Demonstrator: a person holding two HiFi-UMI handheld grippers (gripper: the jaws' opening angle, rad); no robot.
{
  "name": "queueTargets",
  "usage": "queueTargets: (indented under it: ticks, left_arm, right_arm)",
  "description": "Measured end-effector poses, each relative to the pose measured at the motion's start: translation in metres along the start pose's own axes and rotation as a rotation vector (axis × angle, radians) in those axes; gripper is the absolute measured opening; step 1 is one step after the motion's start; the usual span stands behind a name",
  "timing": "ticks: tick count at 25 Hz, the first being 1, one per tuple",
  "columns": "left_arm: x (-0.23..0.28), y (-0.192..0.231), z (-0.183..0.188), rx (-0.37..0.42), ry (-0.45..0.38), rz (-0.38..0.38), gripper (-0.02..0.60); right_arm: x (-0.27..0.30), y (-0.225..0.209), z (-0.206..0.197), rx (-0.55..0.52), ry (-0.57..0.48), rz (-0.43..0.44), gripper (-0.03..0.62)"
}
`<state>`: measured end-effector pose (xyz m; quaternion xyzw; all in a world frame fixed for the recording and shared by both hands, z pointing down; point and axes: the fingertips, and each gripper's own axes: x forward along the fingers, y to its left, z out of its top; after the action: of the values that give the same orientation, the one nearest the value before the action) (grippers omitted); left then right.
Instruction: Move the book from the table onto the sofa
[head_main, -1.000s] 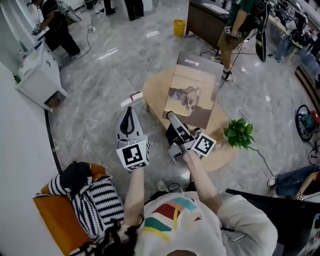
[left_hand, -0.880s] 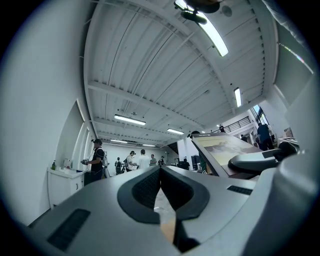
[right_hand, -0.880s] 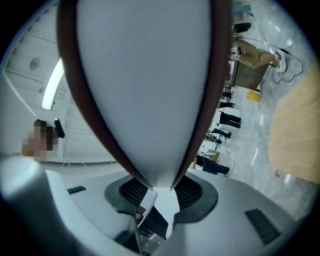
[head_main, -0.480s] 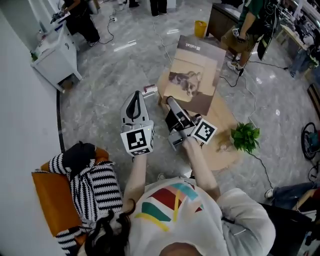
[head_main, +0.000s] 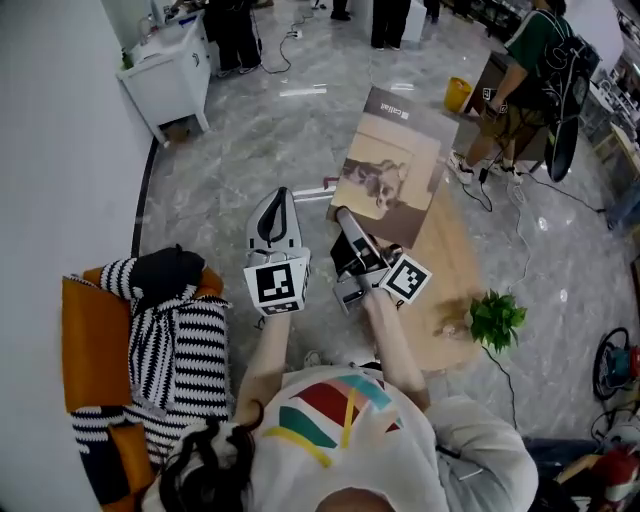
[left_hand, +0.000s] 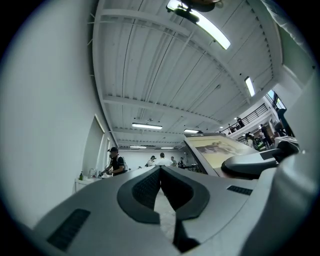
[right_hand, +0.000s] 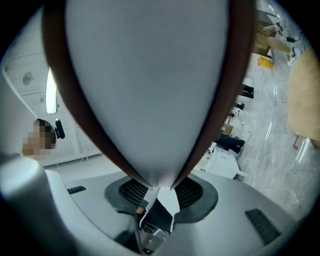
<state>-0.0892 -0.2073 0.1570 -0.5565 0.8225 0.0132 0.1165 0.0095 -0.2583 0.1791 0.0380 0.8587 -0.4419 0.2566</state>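
The book (head_main: 390, 165), a large thin volume with a tan picture cover and brown edges, hangs tilted in the air over the near-left end of the wooden table (head_main: 455, 270). My right gripper (head_main: 346, 216) is shut on its lower edge. In the right gripper view the book (right_hand: 150, 75) fills the picture, and the jaws (right_hand: 159, 189) pinch its bottom corner. My left gripper (head_main: 279, 195) is shut and empty, level with the right one and to its left. Its tips (left_hand: 160, 169) meet in the left gripper view. The orange sofa (head_main: 92, 340) is at the lower left.
A black-and-white striped blanket (head_main: 185, 350) and a dark bundle (head_main: 165, 270) lie on the sofa. A small green plant (head_main: 497, 318) stands on the table. A white cabinet (head_main: 170, 75), a yellow bin (head_main: 457, 93) and several standing people are farther off on the marble floor.
Both grippers and the book have swung left, away from over the table and closer to the sofa. The sofa now shows more fully at the left. The right gripper's hold on the book is unchanged.
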Motion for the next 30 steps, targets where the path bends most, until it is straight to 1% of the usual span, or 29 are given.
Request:
queueTargets:
  ticks: [4, 6, 8, 12, 15, 17, 18, 20, 22, 25, 30]
  left_arm:
    - [-0.035, 0.015, 0.009, 0.05, 0.002, 0.091, 0.005]
    - [-0.057, 0.027, 0.013, 0.078, 0.008, 0.157, 0.005]
    - [-0.083, 0.046, 0.013, 0.094, 0.026, 0.241, 0.006]
    - [-0.15, 0.088, 0.014, 0.129, 0.072, 0.44, 0.006]
    - [-0.182, 0.105, 0.025, 0.167, 0.099, 0.544, 0.005]
    - [-0.207, 0.117, 0.03, 0.173, 0.117, 0.626, 0.006]
    - [-0.226, 0.129, 0.029, 0.169, 0.125, 0.677, 0.005]
    - [-0.271, 0.161, 0.022, 0.156, 0.137, 0.778, 0.005]
    - [-0.311, 0.196, 0.012, 0.145, 0.147, 0.856, 0.005]
    - [-0.349, 0.233, 0.004, 0.14, 0.157, 0.924, 0.006]
    - [-0.392, 0.279, 0.0, 0.135, 0.14, 1.016, 0.005]
  right_arm:
    - [0.004, 0.013, -0.031, 0.033, 0.099, 0.056, 0.156]
    - [0.009, 0.021, -0.051, 0.067, 0.156, 0.093, 0.156]
    - [0.015, 0.03, -0.077, 0.113, 0.222, 0.129, 0.156]
    - [0.025, 0.055, -0.141, 0.196, 0.386, 0.211, 0.156]
    - [0.032, 0.069, -0.169, 0.262, 0.473, 0.248, 0.156]
    - [0.033, 0.08, -0.189, 0.312, 0.537, 0.269, 0.156]
    - [0.034, 0.087, -0.208, 0.334, 0.579, 0.284, 0.156]
    - [0.036, 0.103, -0.258, 0.362, 0.673, 0.32, 0.156]
    - [0.043, 0.117, -0.31, 0.375, 0.758, 0.348, 0.156]
    - [0.053, 0.13, -0.365, 0.384, 0.844, 0.375, 0.156]
    - [0.071, 0.147, -0.426, 0.423, 0.922, 0.417, 0.156]
